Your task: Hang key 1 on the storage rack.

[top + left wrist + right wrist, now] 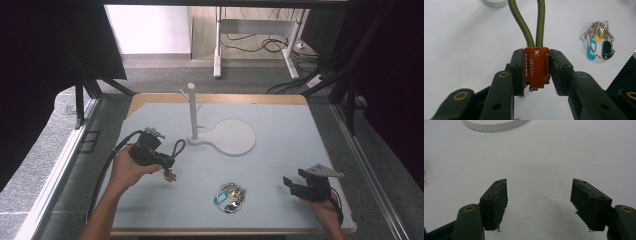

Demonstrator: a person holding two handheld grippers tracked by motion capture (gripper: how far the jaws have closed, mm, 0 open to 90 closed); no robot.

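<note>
Centrally, rope keychain (536,66) clamped, table (280,165) roomy

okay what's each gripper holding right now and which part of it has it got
The left gripper grips a keychain strap by its brown leather tab, with the green cord loop sticking out ahead. The right gripper is open and holds nothing.

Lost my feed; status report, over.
Left gripper shut on keychain strap. Right gripper open, empty. White stand ahead, unobstructed.
</note>
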